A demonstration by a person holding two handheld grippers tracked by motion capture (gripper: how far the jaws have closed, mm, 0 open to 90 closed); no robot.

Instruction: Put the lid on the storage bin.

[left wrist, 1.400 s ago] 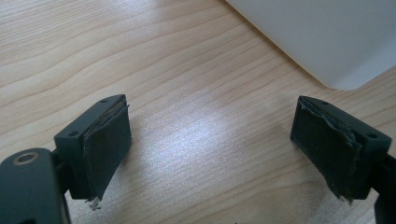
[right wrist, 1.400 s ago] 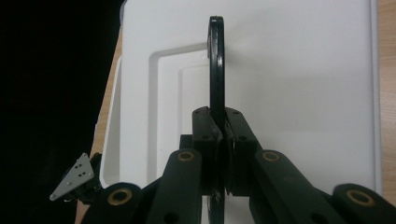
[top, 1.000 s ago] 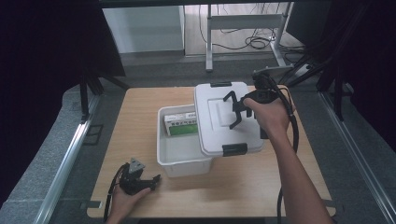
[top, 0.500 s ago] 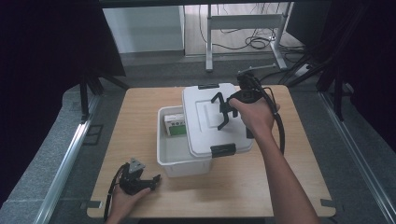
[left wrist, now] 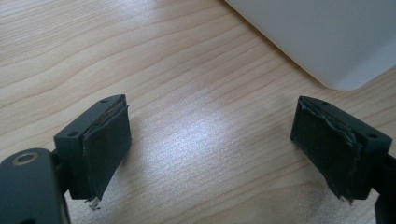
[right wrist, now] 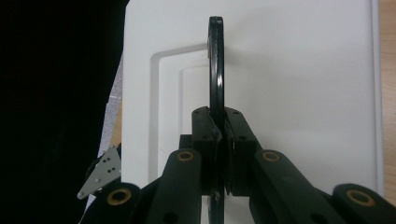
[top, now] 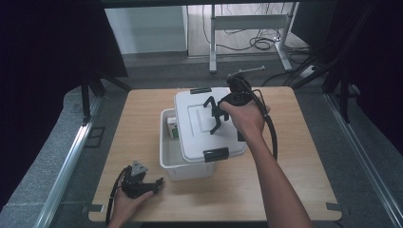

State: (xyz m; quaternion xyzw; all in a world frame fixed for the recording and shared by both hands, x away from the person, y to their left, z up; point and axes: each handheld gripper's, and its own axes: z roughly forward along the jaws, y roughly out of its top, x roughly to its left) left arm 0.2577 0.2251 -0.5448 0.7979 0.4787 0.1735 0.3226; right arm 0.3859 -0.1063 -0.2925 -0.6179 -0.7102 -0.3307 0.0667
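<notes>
The right gripper [right wrist: 218, 135] pinches the black handle [right wrist: 215, 70] of the white lid [top: 209, 124] over the bin [top: 183, 164]. The left gripper [left wrist: 210, 140] rests wide open and empty on the table [top: 294, 175].

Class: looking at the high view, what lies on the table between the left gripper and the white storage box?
Nothing: the high view shows bare wooden table between the left gripper and the white storage box.

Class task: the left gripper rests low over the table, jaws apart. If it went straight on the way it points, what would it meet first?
Probably the white bin: the left gripper points over bare table toward the bin's near corner, though depth is unclear.
</notes>
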